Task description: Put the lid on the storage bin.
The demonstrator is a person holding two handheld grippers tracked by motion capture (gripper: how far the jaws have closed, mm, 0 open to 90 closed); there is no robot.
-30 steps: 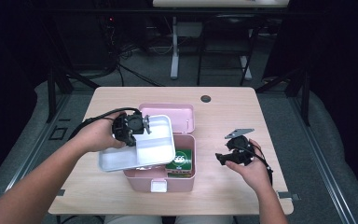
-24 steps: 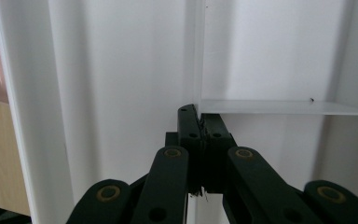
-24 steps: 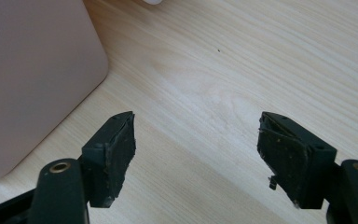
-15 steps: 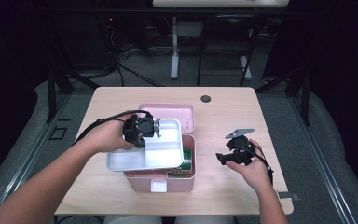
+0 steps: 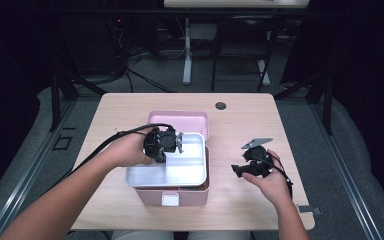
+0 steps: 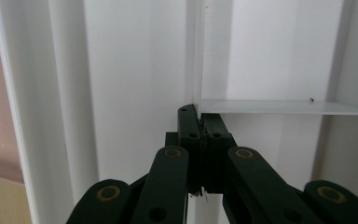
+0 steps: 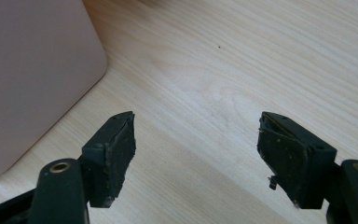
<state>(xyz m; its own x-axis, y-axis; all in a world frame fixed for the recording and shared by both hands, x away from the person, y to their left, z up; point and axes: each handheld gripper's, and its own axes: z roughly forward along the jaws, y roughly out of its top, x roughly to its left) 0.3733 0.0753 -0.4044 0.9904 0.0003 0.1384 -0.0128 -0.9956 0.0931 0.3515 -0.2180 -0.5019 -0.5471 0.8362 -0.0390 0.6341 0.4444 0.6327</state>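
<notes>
A white divided tray lies level across the top of an open pink box, whose lid stands up behind it. My left gripper is shut on the tray's inner dividing wall near its far left part. In the left gripper view the jaws pinch that thin white wall, with a cross divider to the right. To the right of the box my right gripper rests low over the table, open. Its jaws hold nothing, and the pink box wall is at their left.
The light wooden table has a small dark grommet near its far edge. Bare wood lies left and right of the box. Chair and desk legs stand on the dark floor beyond the table.
The left hand has carried the white tray to the right and down, from tilted beside the box to level on top of it, covering the green item inside. The right hand stayed still.
</notes>
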